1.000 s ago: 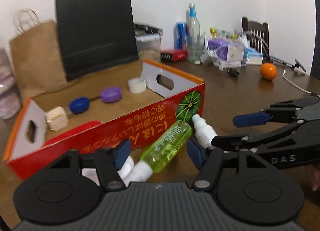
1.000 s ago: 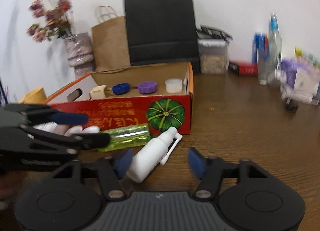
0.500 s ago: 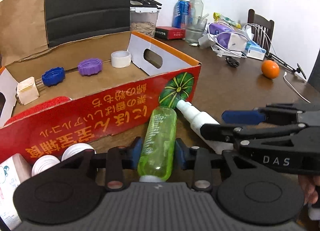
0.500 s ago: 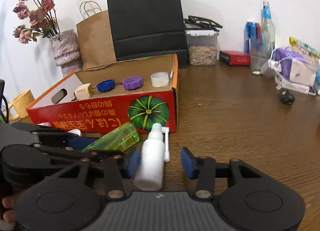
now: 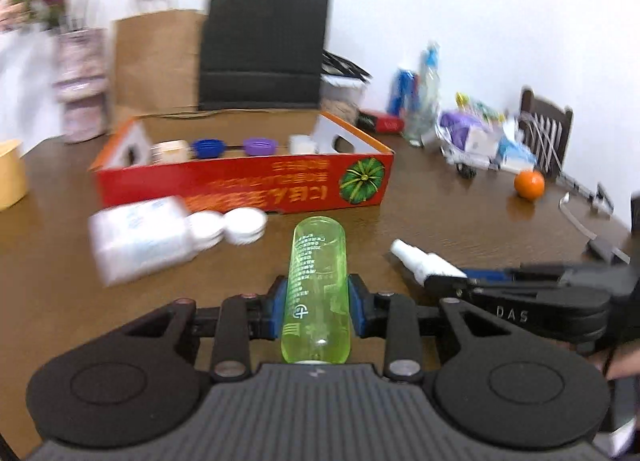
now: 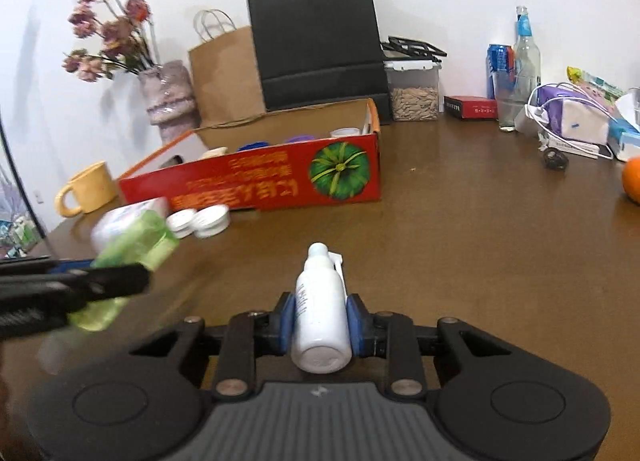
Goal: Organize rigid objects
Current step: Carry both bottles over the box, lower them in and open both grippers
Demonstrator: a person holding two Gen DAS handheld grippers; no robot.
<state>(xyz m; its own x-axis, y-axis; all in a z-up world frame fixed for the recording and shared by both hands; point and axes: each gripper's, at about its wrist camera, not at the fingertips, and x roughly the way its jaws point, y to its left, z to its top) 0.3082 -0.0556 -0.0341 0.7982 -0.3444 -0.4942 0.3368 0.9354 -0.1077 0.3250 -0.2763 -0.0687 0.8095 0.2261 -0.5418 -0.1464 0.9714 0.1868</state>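
Note:
My left gripper (image 5: 317,311) is shut on a clear green bottle (image 5: 318,281) and holds it above the table, pointing at the red cardboard box (image 5: 248,185). My right gripper (image 6: 321,321) is shut on a white spray bottle (image 6: 320,313), also lifted. The box holds a cream block (image 5: 170,150), a blue cap (image 5: 208,147), a purple cap (image 5: 260,146) and a white ring (image 5: 302,143). The right gripper and spray bottle (image 5: 424,263) show at the right of the left wrist view. The green bottle (image 6: 128,249) shows at the left of the right wrist view.
A white packet (image 5: 138,237) and two white lids (image 5: 228,225) lie in front of the box. A yellow mug (image 6: 86,189), vase (image 6: 170,97), paper bags (image 6: 316,41), a seed container (image 6: 414,93), bottles (image 6: 524,61), clutter and an orange (image 5: 529,184) stand around the table.
Both grippers closed on their bottles and lifted them back away from the box. The left view is blurred from motion.

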